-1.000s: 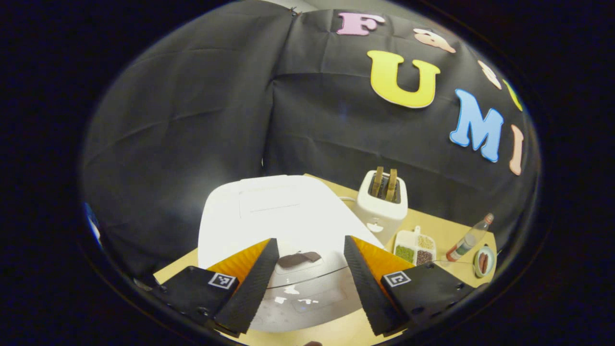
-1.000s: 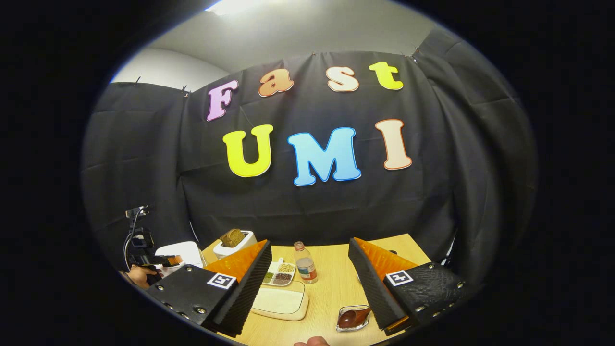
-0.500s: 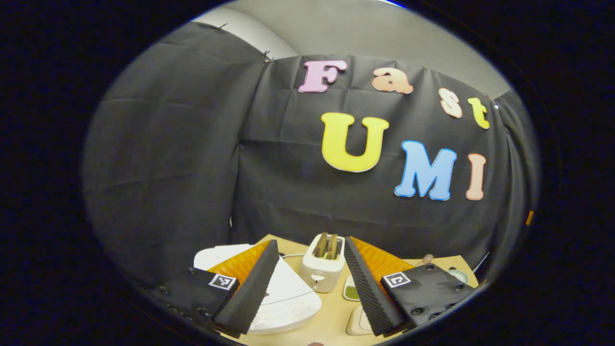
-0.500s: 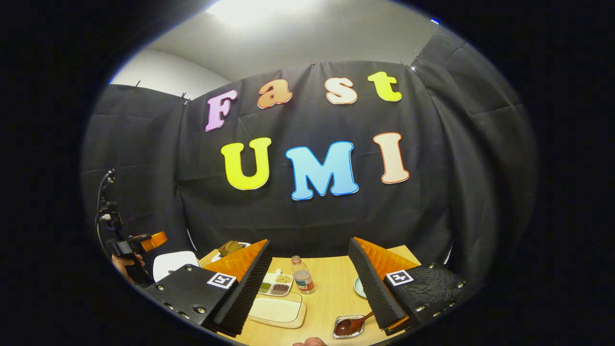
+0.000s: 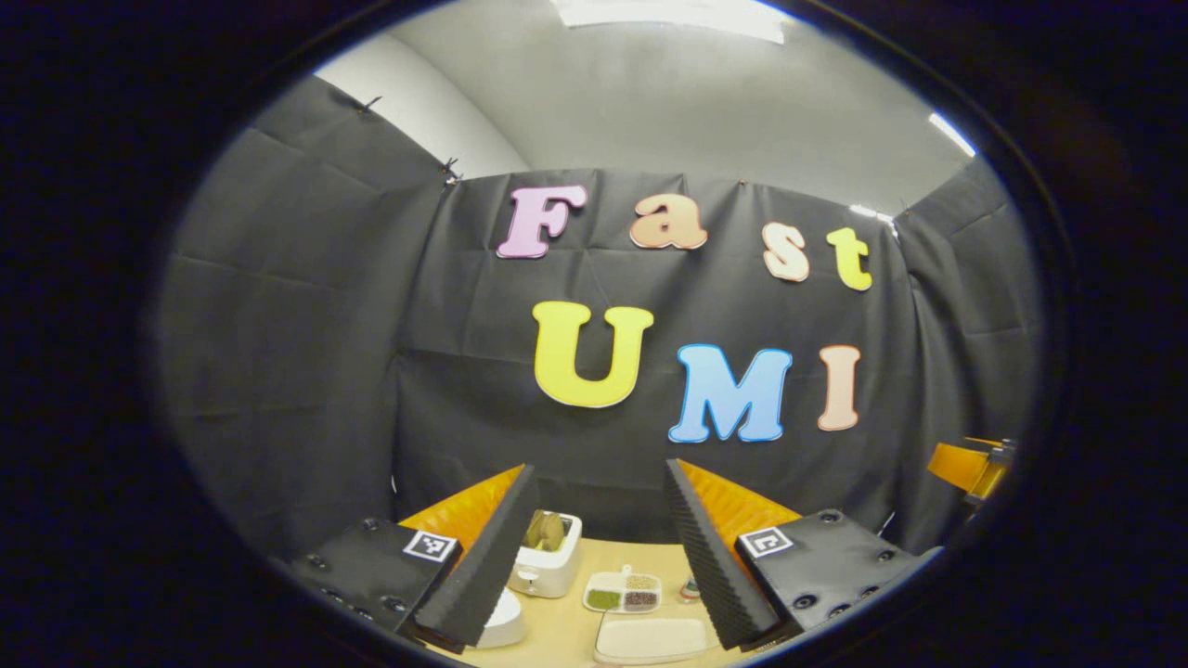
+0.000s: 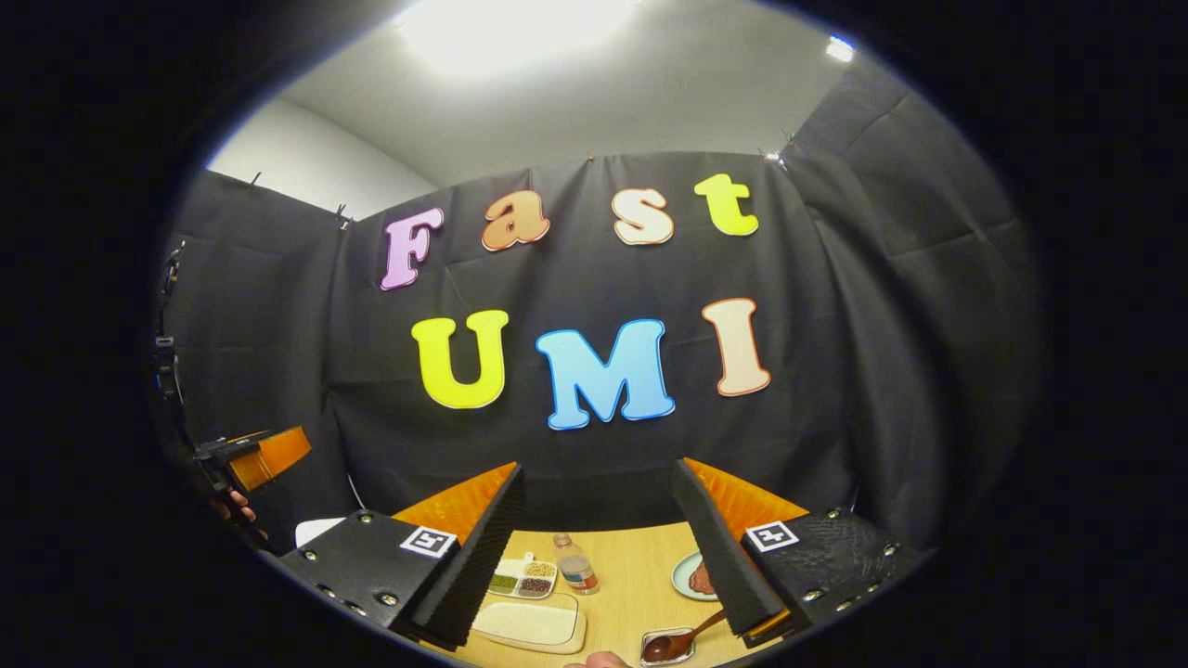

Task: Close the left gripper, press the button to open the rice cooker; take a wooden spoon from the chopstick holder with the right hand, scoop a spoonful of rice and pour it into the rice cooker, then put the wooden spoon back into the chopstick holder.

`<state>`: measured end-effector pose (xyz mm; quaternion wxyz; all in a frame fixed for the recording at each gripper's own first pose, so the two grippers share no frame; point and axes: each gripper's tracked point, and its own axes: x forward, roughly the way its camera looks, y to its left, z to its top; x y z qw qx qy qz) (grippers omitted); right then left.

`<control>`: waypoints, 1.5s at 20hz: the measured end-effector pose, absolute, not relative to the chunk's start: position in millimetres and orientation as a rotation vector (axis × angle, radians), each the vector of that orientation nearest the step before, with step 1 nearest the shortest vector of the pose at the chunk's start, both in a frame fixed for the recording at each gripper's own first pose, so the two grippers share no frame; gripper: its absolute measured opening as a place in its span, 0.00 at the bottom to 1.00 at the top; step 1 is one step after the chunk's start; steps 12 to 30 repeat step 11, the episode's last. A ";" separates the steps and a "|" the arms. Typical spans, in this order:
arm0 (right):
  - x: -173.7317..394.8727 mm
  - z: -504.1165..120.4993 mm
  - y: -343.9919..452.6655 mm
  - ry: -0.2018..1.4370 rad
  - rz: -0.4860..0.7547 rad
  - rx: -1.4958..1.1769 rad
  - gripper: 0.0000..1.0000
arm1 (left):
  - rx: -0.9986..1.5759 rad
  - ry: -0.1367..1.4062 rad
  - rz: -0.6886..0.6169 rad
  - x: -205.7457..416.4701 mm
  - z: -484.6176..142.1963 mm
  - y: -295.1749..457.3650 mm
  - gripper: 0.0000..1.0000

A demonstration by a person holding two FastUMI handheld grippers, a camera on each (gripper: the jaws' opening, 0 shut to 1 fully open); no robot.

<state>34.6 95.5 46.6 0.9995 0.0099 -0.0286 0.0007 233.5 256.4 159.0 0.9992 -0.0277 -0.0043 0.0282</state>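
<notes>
My left gripper (image 5: pixel 599 471) is open with nothing between its fingers, raised and facing the booth wall. A sliver of the white rice cooker (image 5: pixel 502 620) peeks out beside its left finger at the bottom edge. A white tray of rice (image 5: pixel 650 638) lies low in the middle. My right gripper (image 6: pixel 599 468) is open and holds nothing. In the right gripper view the wooden spoon (image 6: pixel 685 638) rests in a small clear holder (image 6: pixel 661 649) by the right finger, and the rice tray (image 6: pixel 529 623) and a corner of the cooker (image 6: pixel 318 531) lie below.
A white toaster (image 5: pixel 548 566) with bread and a divided dish of grains (image 5: pixel 624 594) stand on the wooden table (image 5: pixel 566 631). A bottle (image 6: pixel 575 566) and a small plate (image 6: pixel 691 577) sit farther back. A hand (image 6: pixel 237 506) holds the other gripper (image 6: pixel 264 455) at far left.
The left gripper has swung up from just above the cooker's lid to face the wall, so the cooker dropped to the bottom edge. The right gripper has also tilted upward. Both stay open.
</notes>
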 end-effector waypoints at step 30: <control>35.5 34.0 108.4 -0.034 -0.003 -0.013 0.98 | -0.112 0.042 0.002 231.7 133.6 240.2 0.92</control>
